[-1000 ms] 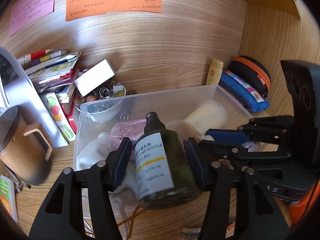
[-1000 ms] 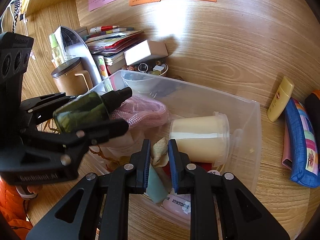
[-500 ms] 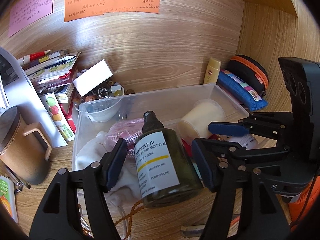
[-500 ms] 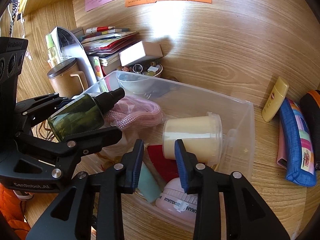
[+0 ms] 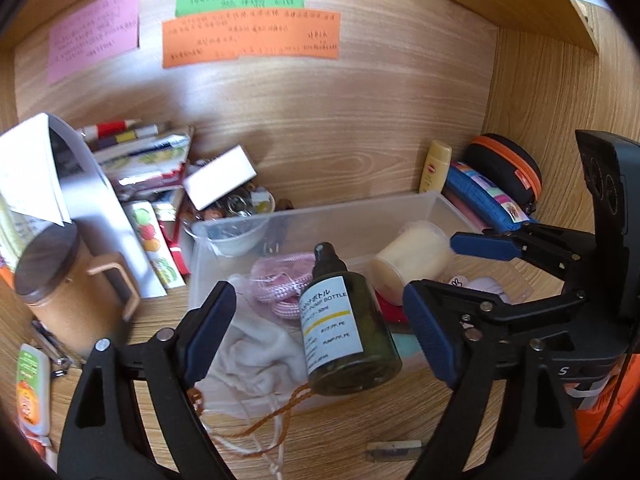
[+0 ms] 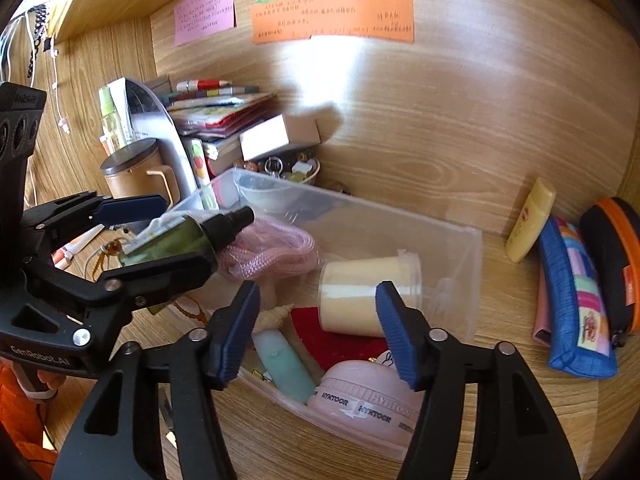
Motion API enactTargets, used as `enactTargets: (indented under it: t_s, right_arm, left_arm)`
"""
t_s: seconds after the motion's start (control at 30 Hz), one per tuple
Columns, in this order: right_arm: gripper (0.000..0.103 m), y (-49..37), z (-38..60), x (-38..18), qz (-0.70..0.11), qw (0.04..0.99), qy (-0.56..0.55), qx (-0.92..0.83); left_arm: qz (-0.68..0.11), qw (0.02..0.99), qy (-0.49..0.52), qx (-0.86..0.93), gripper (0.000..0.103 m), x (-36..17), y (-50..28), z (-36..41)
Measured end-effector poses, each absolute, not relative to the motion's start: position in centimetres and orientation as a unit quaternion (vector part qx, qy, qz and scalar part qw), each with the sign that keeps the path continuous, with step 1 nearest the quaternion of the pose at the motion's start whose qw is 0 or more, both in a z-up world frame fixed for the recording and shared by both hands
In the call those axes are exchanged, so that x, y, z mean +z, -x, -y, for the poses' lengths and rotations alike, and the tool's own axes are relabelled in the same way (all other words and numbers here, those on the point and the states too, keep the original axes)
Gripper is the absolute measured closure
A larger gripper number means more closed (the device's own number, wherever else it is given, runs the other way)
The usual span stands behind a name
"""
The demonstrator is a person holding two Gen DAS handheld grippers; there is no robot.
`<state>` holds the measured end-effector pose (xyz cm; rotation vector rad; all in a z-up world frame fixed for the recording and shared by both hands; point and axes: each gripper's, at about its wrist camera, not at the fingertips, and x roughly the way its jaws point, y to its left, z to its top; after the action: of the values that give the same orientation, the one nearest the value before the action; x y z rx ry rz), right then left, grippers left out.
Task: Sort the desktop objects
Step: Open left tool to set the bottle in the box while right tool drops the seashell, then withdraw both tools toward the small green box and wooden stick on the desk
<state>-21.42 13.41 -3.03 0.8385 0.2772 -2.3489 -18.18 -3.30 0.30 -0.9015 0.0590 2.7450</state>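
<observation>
A dark green pump bottle [image 5: 344,320] with a white label lies in the clear plastic bin [image 5: 360,210], on a white cloth [image 5: 256,356] and pink cord [image 5: 280,280]. My left gripper [image 5: 320,328] is open, its pads wide apart on either side of the bottle and not touching it. In the right wrist view the bottle [image 6: 180,236] shows between the left gripper's fingers. My right gripper [image 6: 320,328] is open and empty above the bin's near end, over a small seashell [image 6: 276,316], a cream tub [image 6: 368,296], a mint tube [image 6: 286,364] and a pink case [image 6: 368,400].
A brown lidded mug [image 5: 68,288], a stack of books [image 5: 148,168] and a bowl of trinkets [image 5: 236,208] stand left of the bin. A yellow tube [image 6: 530,220], a blue pencil case [image 6: 576,300] and a black-orange pouch [image 6: 616,264] lie to its right. Sticky notes hang on the back wall.
My left gripper opened and let go of the green bottle, which now rests in the bin. My right gripper opened, released the seashell into the bin and drew back.
</observation>
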Motion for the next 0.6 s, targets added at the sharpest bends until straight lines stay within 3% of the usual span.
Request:
enactTargets:
  t_s: [0.13, 0.2, 0.6]
  right_arm:
    - [0.024, 20.7, -13.5, -2.1, -0.114, 0.297, -0.299, -0.9]
    - [0.021, 20.2, -13.8, -1.6, -0.112, 0.293, -0.291, -0.904]
    - [0.013, 17.7, -15.5, -0.6, -0.103, 0.274, -0.29, -0.911]
  left_arm:
    - [-0.02, 0.116, 0.298, 0.947, 0.01, 1.1, 17.1, 3.8]
    - [-0.02, 0.113, 0.294, 0.949, 0.008, 1.4, 16.6, 4.0]
    - [0.006, 0.098, 0.304, 0.948, 0.003, 1.7, 13.7, 5.9]
